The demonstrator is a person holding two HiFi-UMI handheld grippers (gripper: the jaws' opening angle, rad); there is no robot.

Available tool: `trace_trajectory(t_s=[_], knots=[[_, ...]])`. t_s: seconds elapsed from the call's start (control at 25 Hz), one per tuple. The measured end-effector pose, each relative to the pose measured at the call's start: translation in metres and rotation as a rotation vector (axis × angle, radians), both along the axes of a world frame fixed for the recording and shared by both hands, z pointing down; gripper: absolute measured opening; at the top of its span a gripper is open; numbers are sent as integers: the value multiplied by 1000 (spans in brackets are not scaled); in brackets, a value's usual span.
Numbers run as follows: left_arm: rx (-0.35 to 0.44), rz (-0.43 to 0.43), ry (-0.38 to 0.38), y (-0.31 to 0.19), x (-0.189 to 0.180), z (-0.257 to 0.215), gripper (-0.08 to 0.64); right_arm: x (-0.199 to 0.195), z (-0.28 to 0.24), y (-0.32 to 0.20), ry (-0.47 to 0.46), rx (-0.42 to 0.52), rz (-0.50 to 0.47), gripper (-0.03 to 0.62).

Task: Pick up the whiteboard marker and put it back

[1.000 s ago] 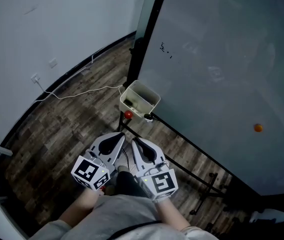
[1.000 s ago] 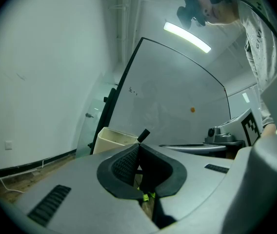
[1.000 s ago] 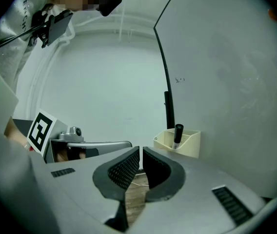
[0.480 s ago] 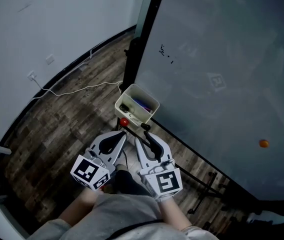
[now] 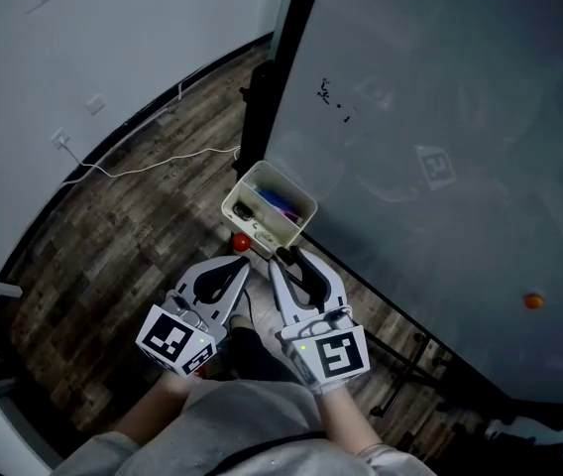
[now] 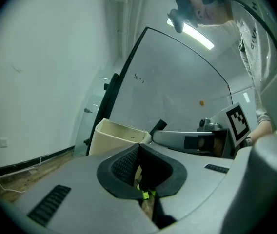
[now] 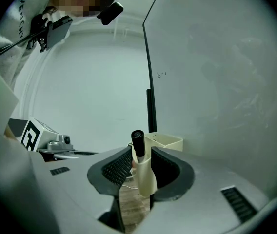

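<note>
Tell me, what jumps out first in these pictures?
The right hand-held gripper pinches a whiteboard marker with a black cap, and a cream tray waits just beyond it. The tray hangs low by the edge of a big grey whiteboard. One orange dot sits alone, low on the board's right.

You are standing in a plain office or meeting room.
A large pale-grey whiteboard (image 5: 440,117) in a black metal frame (image 5: 280,67) stands on dark wood-plank flooring (image 5: 113,256), with a cream plastic pen box (image 5: 245,188) at its lower edge. The bare white wall (image 5: 83,38) carries a white socket (image 5: 60,138) and a trailing white cable (image 5: 153,165). A strip light (image 6: 197,33) glows overhead.
</note>
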State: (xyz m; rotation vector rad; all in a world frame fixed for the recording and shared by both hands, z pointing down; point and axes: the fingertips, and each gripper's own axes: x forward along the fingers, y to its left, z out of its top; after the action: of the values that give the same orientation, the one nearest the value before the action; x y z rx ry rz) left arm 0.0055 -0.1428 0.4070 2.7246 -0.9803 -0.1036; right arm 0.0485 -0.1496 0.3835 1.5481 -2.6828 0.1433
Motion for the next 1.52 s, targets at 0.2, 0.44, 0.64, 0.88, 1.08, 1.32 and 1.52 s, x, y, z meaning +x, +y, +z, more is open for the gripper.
trace_trajectory(t_s=[0.2, 0.44, 0.64, 0.88, 1.08, 1.32, 1.52], knots=[[-6, -6, 0, -6, 0, 4, 11, -3, 1, -6, 5, -2, -11, 114], [-21, -13, -2, -7, -2, 9, 11, -2, 0, -8, -7, 23, 1, 103], [-22, -7, 1, -8, 1, 10, 11, 0, -1, -9, -1, 23, 17, 78], [-18, -8, -3, -8, 0, 9, 11, 1, -8, -10, -1, 37, 13, 76], [-11, -16, -4, -7, -4, 6, 11, 1, -16, -11, 0, 52, 13, 75], [-2, -21, -1, -4, -7, 1, 11, 0, -28, -10, 3, 78, 13, 75], [10, -19, 2, 0, -8, -6, 11, 0, -34, -6, 28, 71, 13, 75]])
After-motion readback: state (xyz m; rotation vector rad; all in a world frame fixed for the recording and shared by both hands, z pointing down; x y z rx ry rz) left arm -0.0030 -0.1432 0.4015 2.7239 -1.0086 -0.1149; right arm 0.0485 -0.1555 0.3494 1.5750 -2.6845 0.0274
